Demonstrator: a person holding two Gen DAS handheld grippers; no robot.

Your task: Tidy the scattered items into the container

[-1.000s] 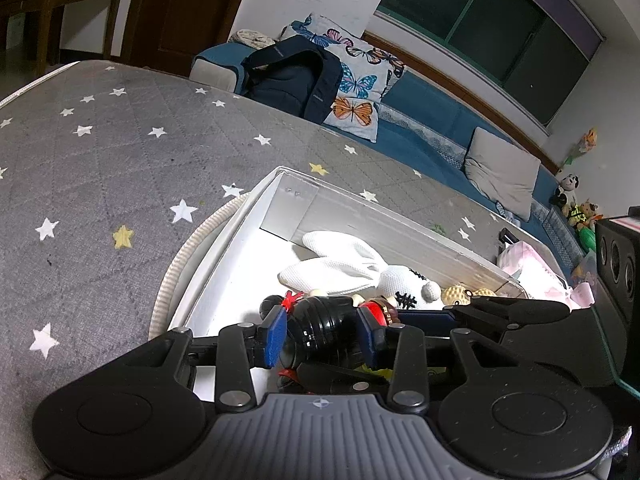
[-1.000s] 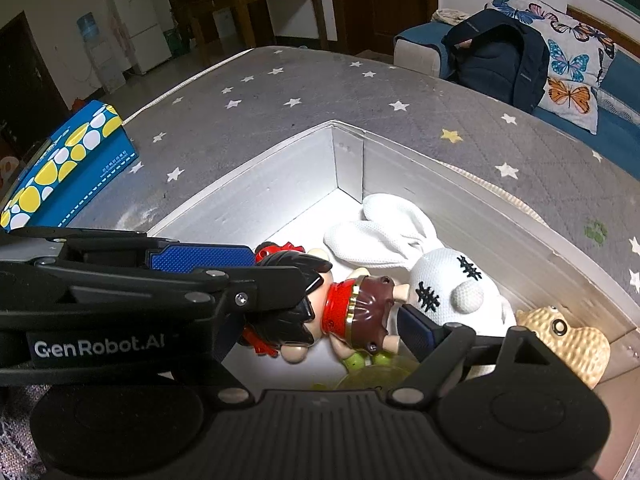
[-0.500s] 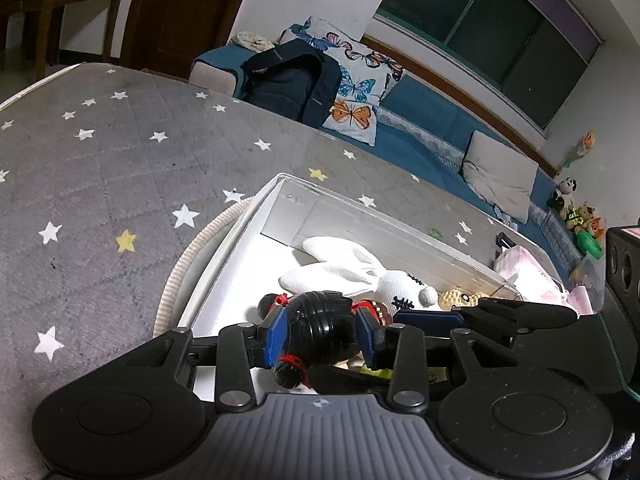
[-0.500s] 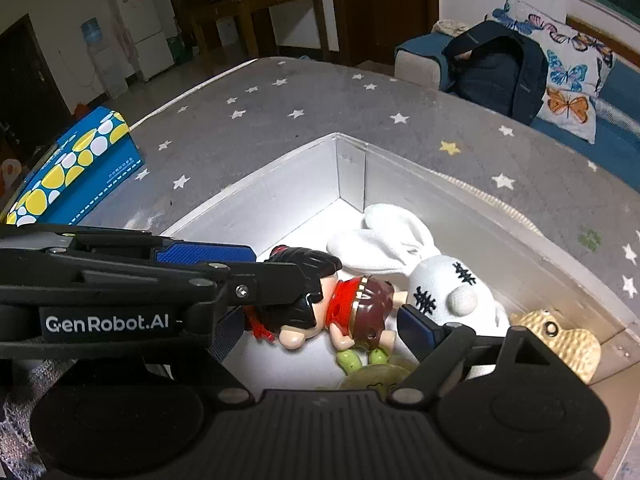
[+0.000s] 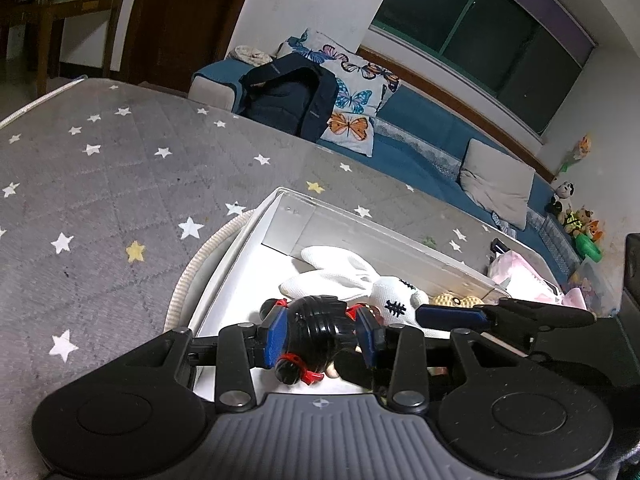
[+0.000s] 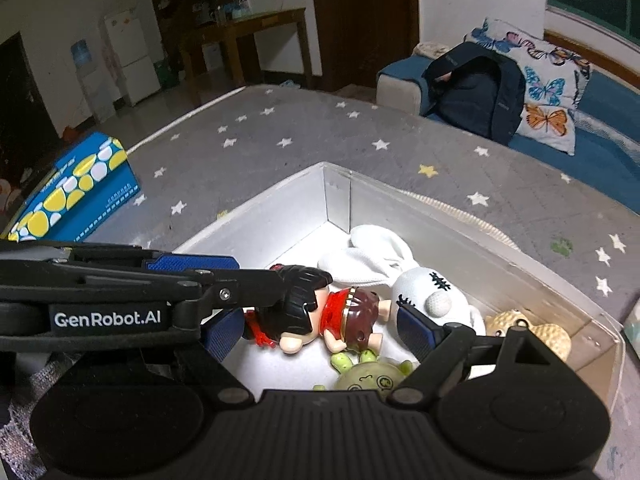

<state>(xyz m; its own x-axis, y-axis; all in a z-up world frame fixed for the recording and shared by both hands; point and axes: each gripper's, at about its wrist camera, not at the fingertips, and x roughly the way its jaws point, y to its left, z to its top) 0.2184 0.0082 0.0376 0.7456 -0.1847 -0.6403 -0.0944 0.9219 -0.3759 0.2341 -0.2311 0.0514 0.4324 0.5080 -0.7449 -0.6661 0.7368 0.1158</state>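
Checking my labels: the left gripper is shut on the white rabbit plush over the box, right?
No. In the left wrist view the left gripper is shut on the black-haired doll, not the rabbit plush, which lies loose in the box.

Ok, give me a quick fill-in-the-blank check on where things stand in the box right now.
1. The left gripper has its jaws closed on the doll's ____ head.
2. The white rabbit lies ____ the container.
3. The right gripper has its jaws ____, holding nothing.
4. The blue carton sits ____ the container.

Missing: black; inside; open; outside
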